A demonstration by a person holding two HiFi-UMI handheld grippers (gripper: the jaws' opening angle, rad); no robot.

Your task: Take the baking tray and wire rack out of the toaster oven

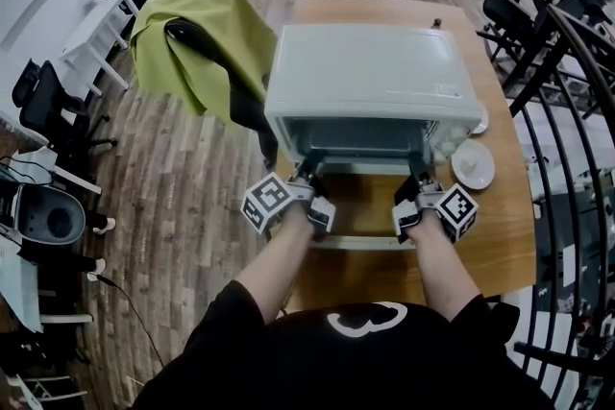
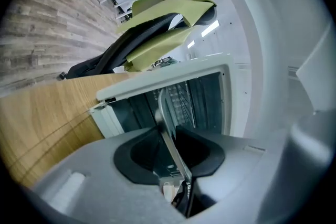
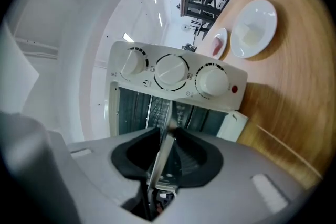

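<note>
The white toaster oven (image 1: 370,77) stands on the wooden table (image 1: 500,245) with its door (image 1: 360,240) dropped open toward me. My left gripper (image 1: 309,180) and right gripper (image 1: 420,182) reach into the oven mouth side by side. Each is shut on the thin front rim of the metal baking tray (image 1: 370,168). In the left gripper view the tray (image 2: 164,113) runs edge-on between the jaws of the left gripper (image 2: 170,136), with the wire rack (image 2: 182,99) behind it inside the oven. The right gripper (image 3: 164,139) pinches the tray (image 3: 167,118) the same way.
A green cloth (image 1: 197,34) hangs over a black chair just left of the oven. White plates (image 1: 473,165) sit on the table right of the oven, below its three knobs (image 3: 171,71). A black metal railing (image 1: 577,110) borders the right side.
</note>
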